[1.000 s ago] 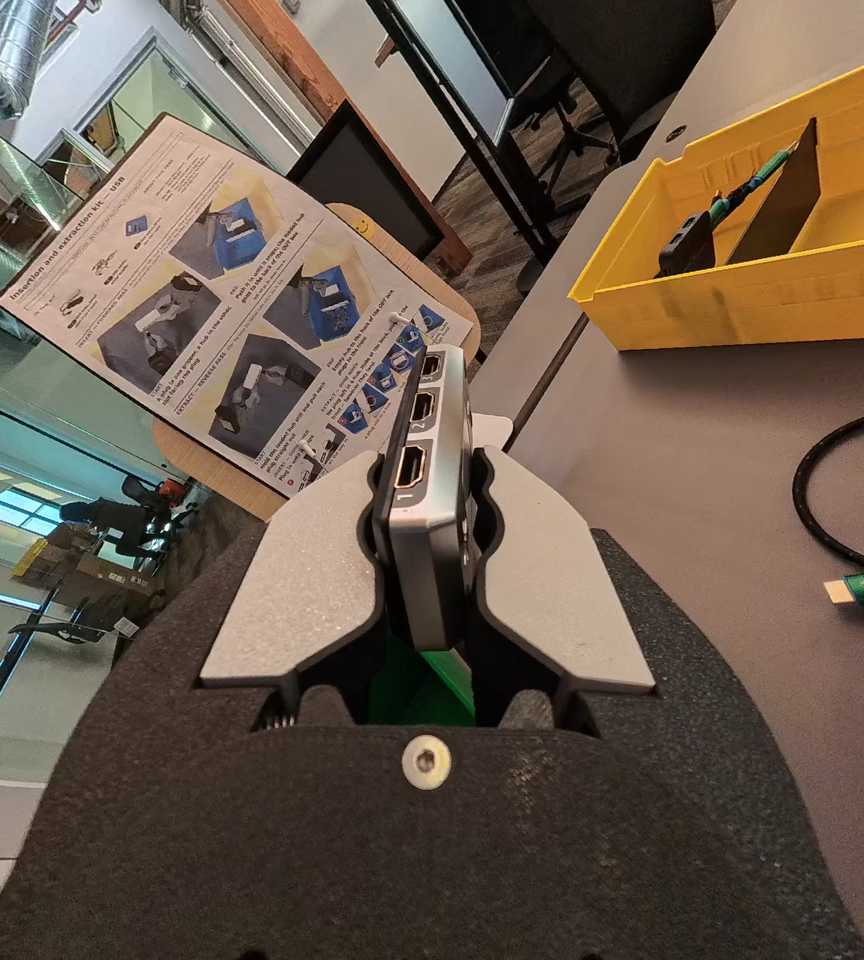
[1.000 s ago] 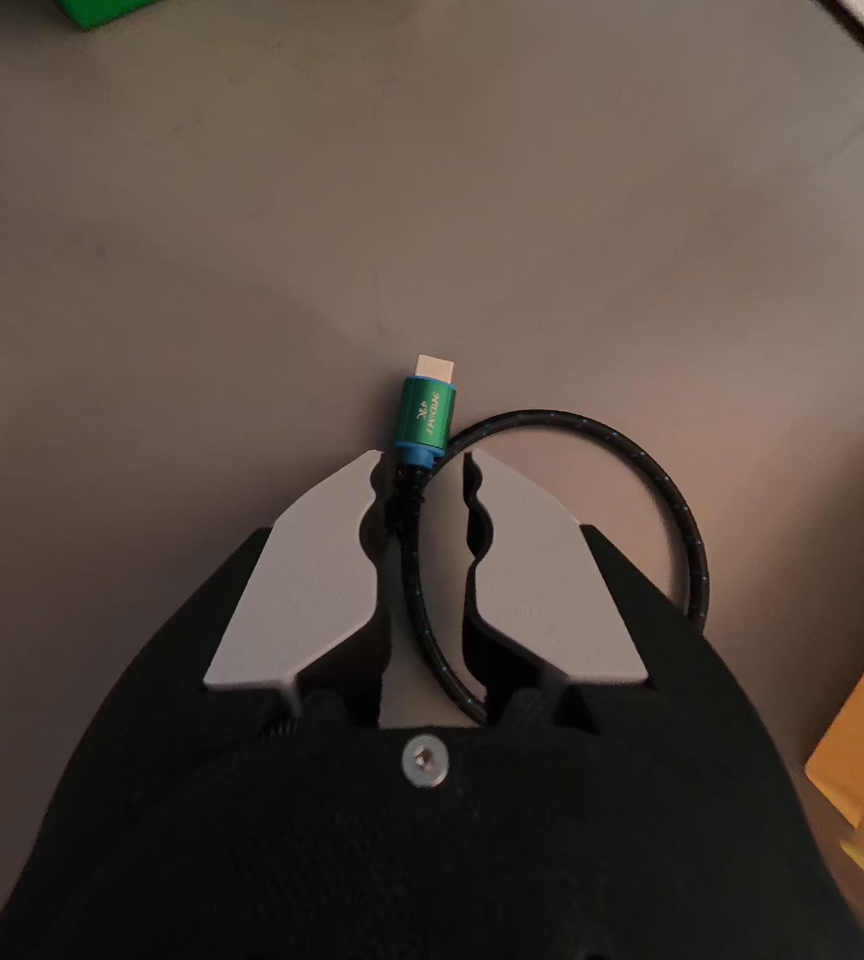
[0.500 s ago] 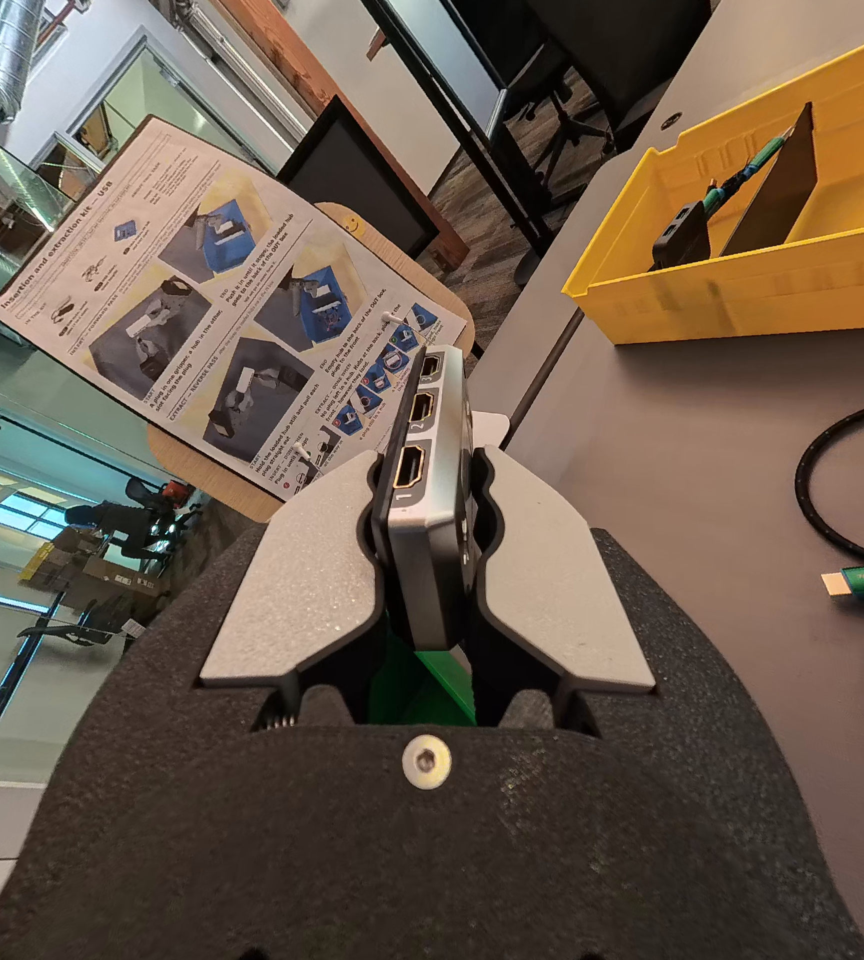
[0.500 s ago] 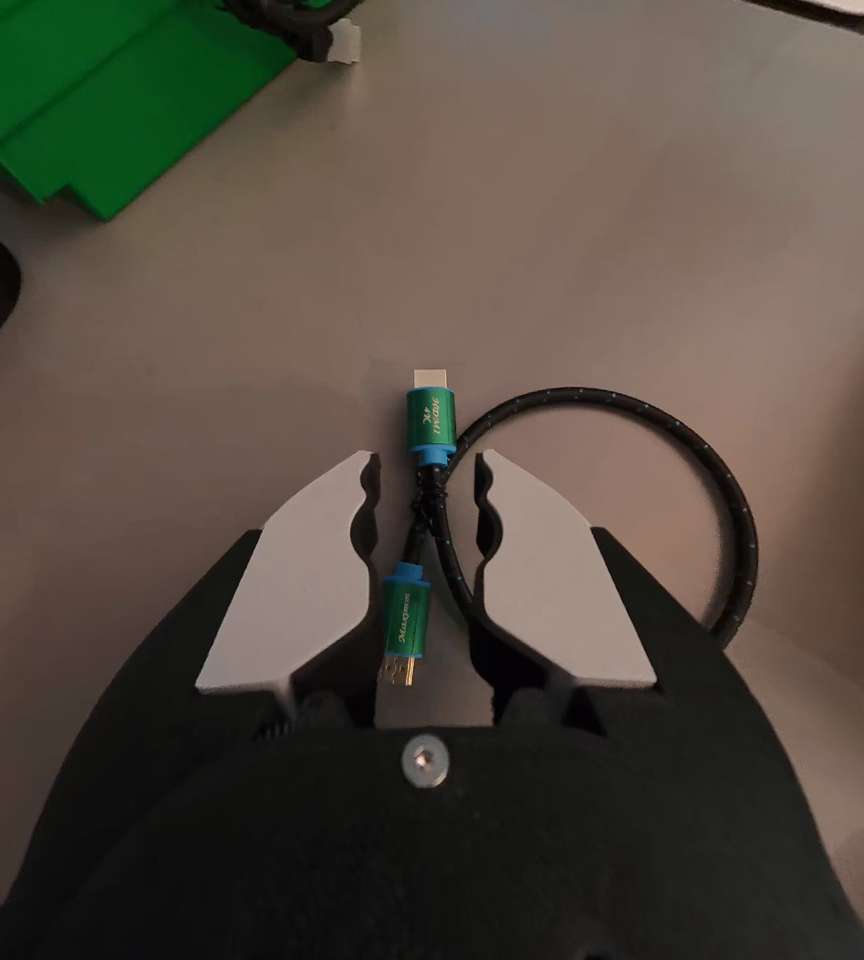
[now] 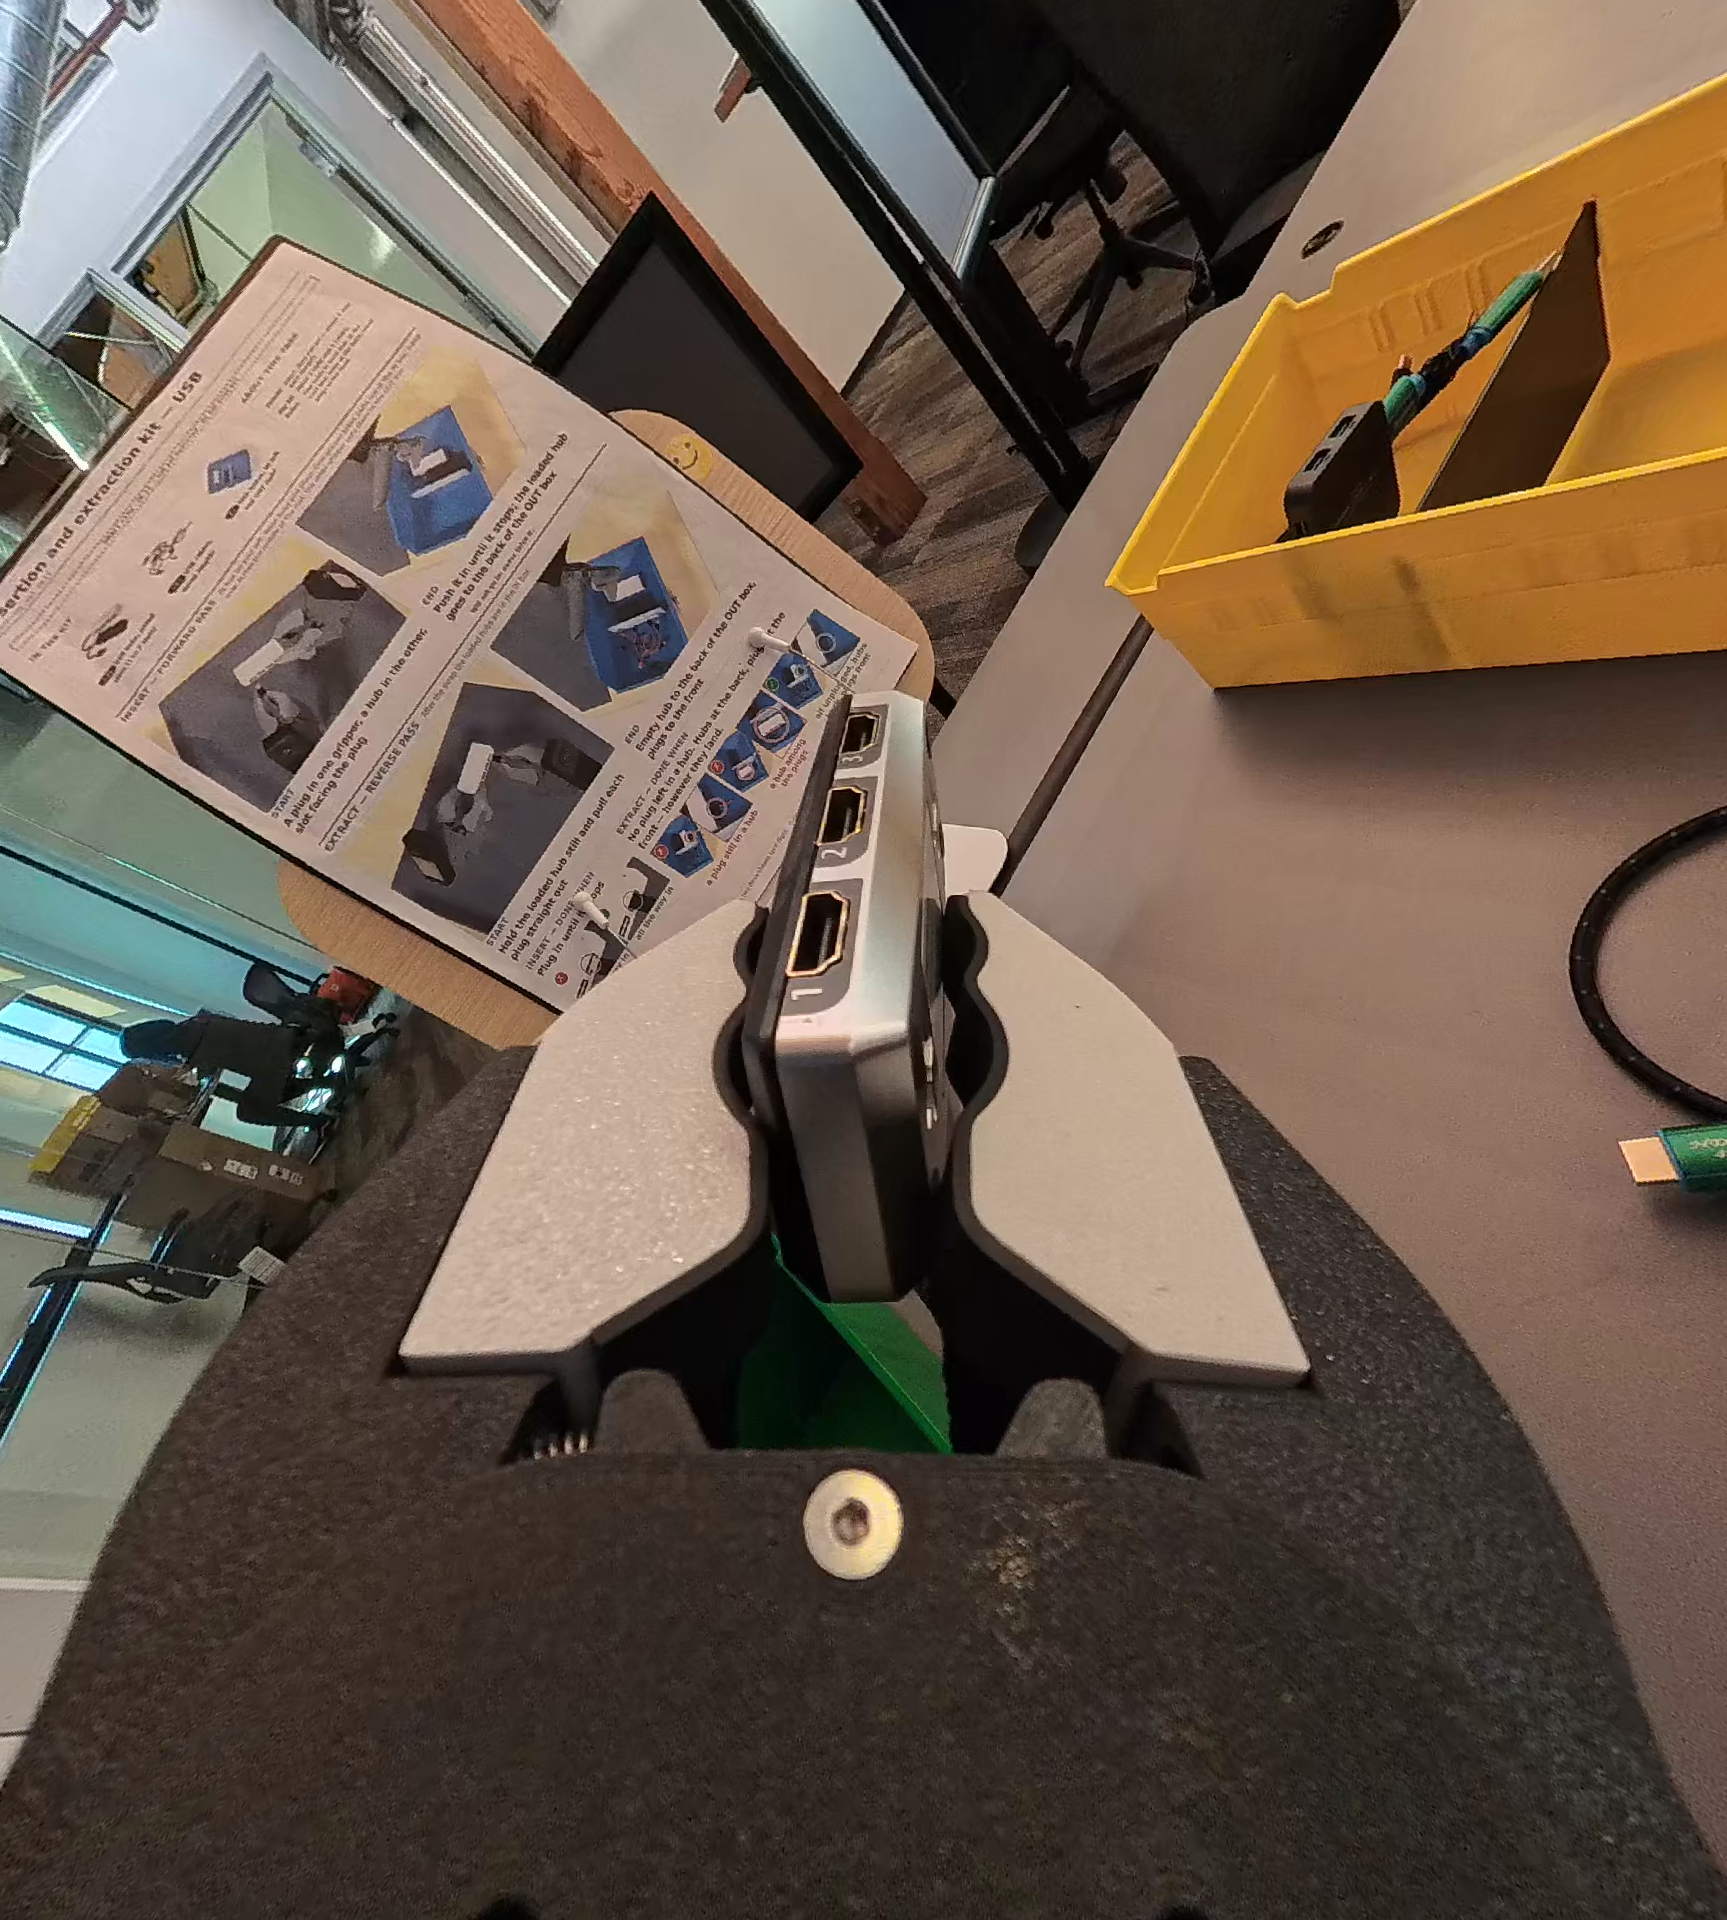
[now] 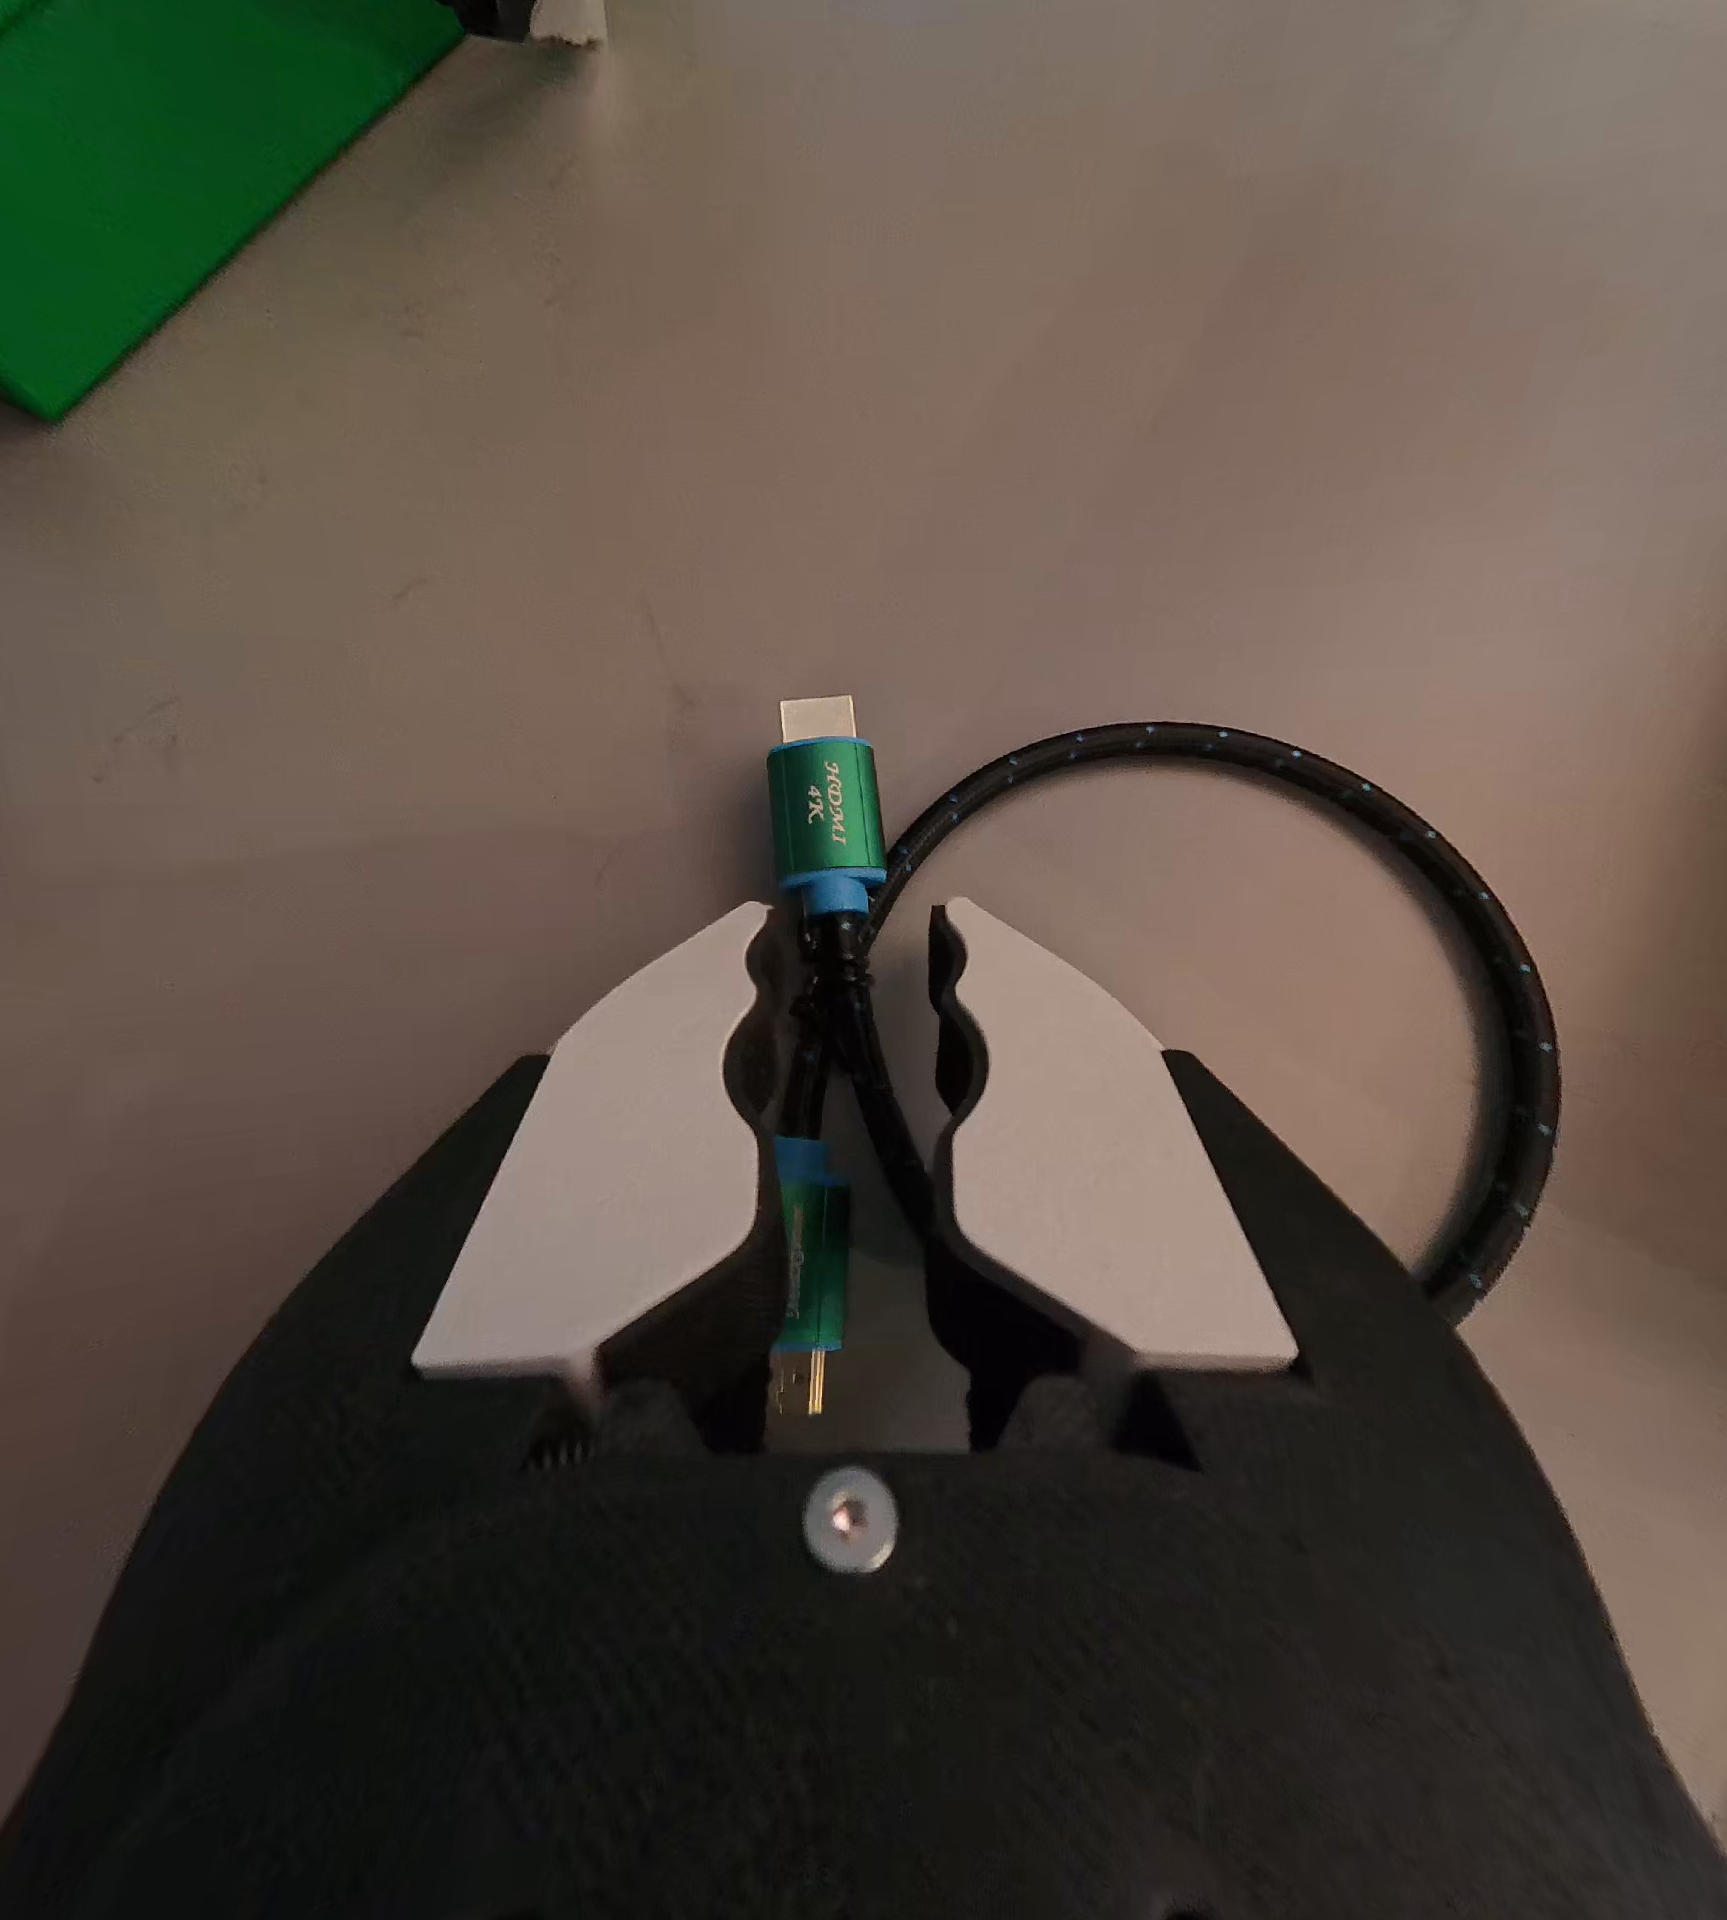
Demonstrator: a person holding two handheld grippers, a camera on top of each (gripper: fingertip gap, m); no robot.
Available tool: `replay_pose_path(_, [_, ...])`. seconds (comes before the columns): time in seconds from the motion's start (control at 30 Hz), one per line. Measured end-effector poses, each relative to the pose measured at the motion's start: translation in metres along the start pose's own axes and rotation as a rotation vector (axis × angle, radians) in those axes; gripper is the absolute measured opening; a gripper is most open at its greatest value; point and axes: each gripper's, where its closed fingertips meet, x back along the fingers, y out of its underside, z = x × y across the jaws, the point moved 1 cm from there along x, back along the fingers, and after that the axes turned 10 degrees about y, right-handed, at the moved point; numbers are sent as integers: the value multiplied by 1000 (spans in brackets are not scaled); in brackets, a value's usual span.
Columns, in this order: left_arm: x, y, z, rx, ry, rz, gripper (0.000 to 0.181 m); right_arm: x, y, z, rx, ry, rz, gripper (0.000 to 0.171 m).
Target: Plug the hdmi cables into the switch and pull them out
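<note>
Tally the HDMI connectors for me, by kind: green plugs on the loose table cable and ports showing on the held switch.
Green plugs on the cable: 2, far plug, near plug
Empty ports on the switch: 3
Total: 5

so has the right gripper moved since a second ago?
Yes. The right gripper has backed away from the table: the cable's second plug now shows between its open fingers.
</note>
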Motion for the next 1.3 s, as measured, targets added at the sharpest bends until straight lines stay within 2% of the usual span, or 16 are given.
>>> replay_pose_path(0.23, [1, -1, -1, 9, -2, 12, 31, -8, 1, -2, 29, -11, -20, 19])
replay_pose_path(0.43, [1, -2, -2, -8, -14, 24, 30, 0, -6, 1, 72, -21, 60, 13])
replay_pose_path(0.67, [-23, 6, 11, -171, -22, 37, 30, 32, -48, 14, 104, -146, 166, 12])
replay_pose_path(0.87, [-40, 6, 27, -317, -53, 5, 30, 78, -113, 32, 221, -295, 240, 12])
replay_pose_path(1.07, [-49, 3, 36, -380, -79, 24, 30, 115, -162, 35, 360, -481, 187, 12])
replay_pose_path(1.17, [-54, 8, 34, -396, -117, -18, 30, 120, -177, 32, 449, -482, 157, 12])
replay_pose_path(1.3, [-64, 18, 33, -424, -162, -100, 30, 106, -177, 32, 548, -413, 77, 12])
